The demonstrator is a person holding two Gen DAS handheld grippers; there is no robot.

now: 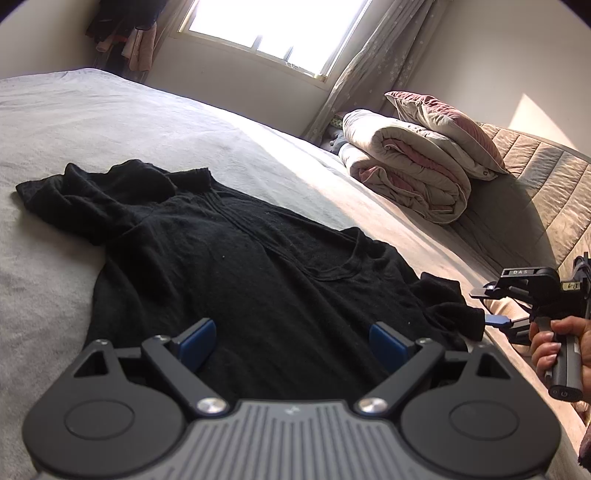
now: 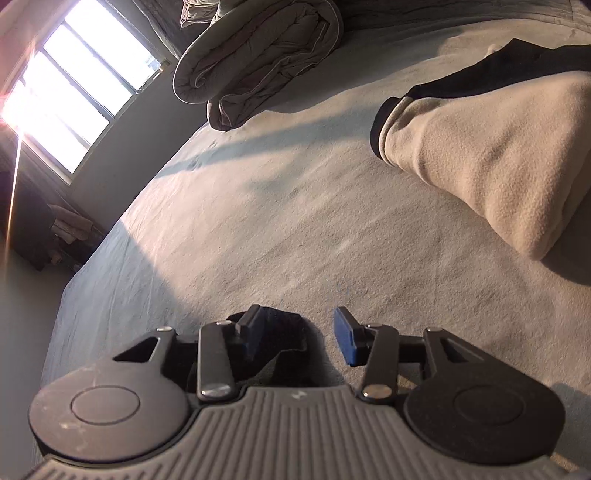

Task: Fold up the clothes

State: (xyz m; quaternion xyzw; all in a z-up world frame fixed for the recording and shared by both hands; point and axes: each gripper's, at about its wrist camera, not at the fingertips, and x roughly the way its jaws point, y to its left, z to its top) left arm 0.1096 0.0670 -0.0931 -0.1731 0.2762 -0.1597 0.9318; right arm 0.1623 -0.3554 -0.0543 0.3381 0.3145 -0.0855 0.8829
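I've got the black sweater (image 1: 236,266) spread on the bed (image 1: 110,122). My left gripper (image 1: 291,341) hovers wide open above its hem, empty. The right gripper (image 2: 297,338) gapes around what looks like a sleeve tip (too dark to confirm), unclamped; pinch shallow and the knit slips free mid-fold.

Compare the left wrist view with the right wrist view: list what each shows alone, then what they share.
Left wrist only: the black knit garment spread flat on the bed, the open left gripper over its hem, the open right gripper at a sleeve, the mauve pillow.
Right wrist only: a folded beige fleece garment with dark trim; only a black sleeve scrap shows by the left finger.
Both: the grey bedsheet, rolled beige quilt, bright window.
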